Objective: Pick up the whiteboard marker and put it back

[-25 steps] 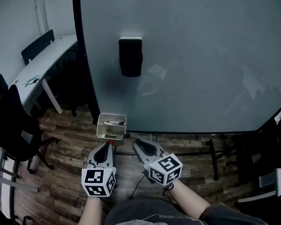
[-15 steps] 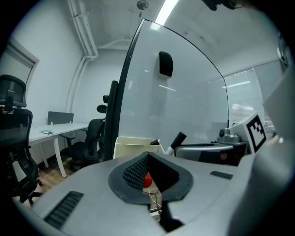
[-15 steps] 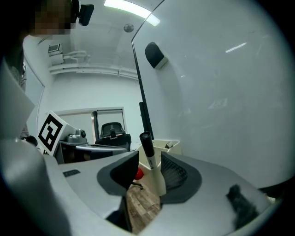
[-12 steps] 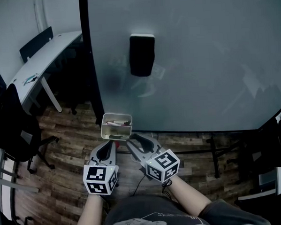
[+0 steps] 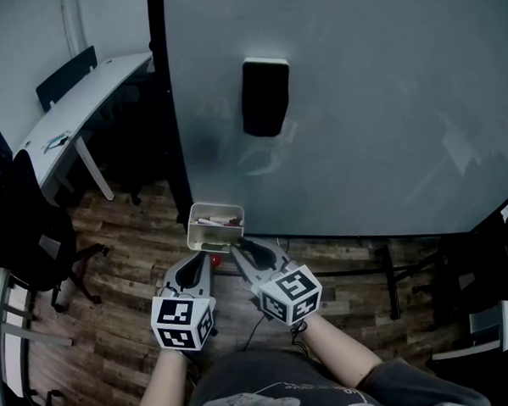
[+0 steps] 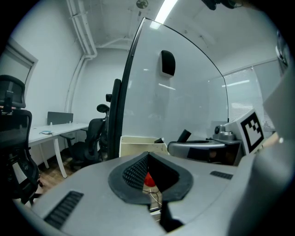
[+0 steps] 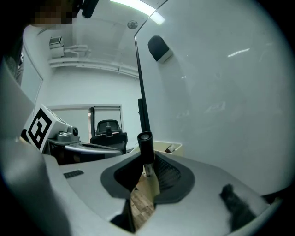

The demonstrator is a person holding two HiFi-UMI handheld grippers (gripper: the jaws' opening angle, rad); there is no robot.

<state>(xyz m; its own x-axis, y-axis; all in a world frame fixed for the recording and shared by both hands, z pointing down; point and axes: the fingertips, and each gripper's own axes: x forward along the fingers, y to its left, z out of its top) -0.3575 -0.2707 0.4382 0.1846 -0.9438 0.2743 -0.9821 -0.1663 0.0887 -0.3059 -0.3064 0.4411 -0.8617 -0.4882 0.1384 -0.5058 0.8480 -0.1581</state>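
A small white tray [image 5: 194, 236] hangs at the whiteboard's [image 5: 385, 106] lower left corner, with markers [image 5: 211, 221] lying in it. A black-capped whiteboard marker [image 7: 146, 150] stands upright between my right gripper's pads. The right gripper [image 5: 239, 245] is at the tray's right end; its jaws have just been closing and now press on the marker. From the left gripper view the marker [image 6: 184, 135] slants up beside the tray [image 6: 138, 145]. My left gripper [image 5: 195, 260] hovers just below the tray, shut and empty, pad tips meeting [image 6: 147, 156].
A black eraser [image 5: 265, 97] sticks high on the whiteboard. A white desk [image 5: 79, 101] and a dark office chair [image 5: 26, 227] stand at the left. The board's stand foot [image 5: 385, 276] and a cable lie on the wood floor.
The right gripper has shifted left to the tray's right end; its jaws opened wide, then closed round the marker. The left gripper has hardly moved.
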